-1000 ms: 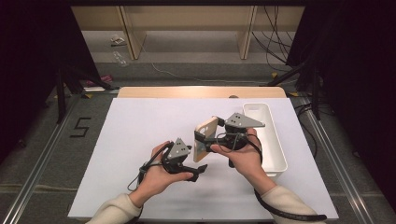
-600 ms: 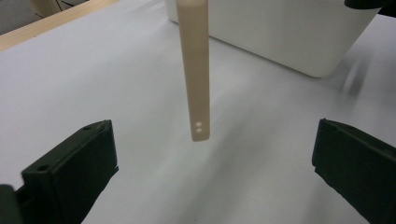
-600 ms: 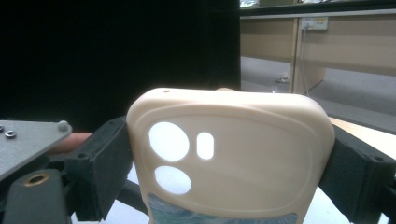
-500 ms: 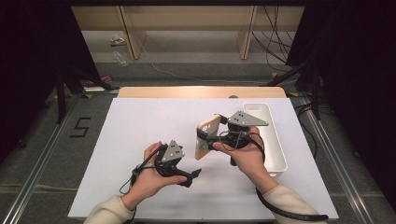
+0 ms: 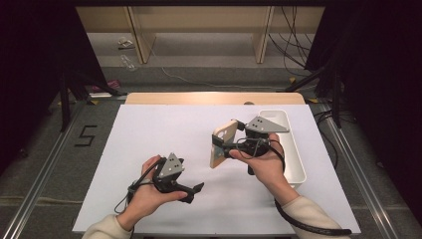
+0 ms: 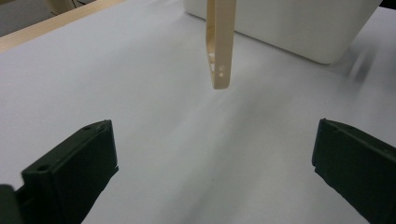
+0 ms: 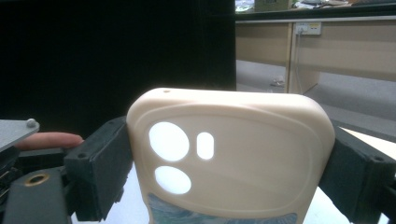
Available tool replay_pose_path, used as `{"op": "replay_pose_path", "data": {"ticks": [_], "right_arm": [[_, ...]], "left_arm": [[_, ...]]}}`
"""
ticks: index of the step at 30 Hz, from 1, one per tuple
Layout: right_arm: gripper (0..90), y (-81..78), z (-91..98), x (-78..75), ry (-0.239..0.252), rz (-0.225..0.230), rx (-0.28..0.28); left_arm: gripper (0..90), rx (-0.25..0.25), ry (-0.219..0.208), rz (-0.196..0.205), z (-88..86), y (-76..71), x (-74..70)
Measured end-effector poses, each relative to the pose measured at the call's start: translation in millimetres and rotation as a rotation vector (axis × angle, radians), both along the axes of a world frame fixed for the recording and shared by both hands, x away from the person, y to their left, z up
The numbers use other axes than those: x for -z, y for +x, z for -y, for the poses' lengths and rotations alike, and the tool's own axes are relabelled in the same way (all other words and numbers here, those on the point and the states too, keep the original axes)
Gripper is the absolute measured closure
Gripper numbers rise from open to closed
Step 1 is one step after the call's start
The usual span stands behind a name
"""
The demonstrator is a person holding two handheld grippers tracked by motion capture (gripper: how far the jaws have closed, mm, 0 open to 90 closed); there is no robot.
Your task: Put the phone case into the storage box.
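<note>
Gripping one phone case [image 5: 222, 143] (beige): right hand-held gripper [image 5: 219, 147]; one bin [image 5: 292, 149].

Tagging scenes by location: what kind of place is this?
Probably a lab data-collection booth, not a home: white-topped table flanked by black curtains, cables on the floor, and a "5" marker taped beside the table.

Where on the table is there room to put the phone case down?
The white table is bare on its whole left half and along the far edge. It is crowded at right, where the phone case, right gripper and white bin sit.
</note>
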State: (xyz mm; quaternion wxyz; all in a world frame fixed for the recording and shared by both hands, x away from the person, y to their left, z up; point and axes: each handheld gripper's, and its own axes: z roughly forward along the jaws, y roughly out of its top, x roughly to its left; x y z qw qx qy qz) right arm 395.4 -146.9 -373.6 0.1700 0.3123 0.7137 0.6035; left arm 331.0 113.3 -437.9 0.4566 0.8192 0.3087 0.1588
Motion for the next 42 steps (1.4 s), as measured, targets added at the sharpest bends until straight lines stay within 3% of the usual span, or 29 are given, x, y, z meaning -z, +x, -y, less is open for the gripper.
{"op": "replay_pose_path", "data": {"ticks": [13,42], "right_arm": [[12.9,1.8,4.0,-2.2,0.001,0.002,0.009],[13.0,6.4,20.4,-13.7,0.014,0.012,0.042]], "left_arm": [[0.0,-0.013,0.024,0.018,-10.6,-3.9,1.1],[0.0,-0.049,0.038,0.014,-25.1,-6.0,3.6]]}}
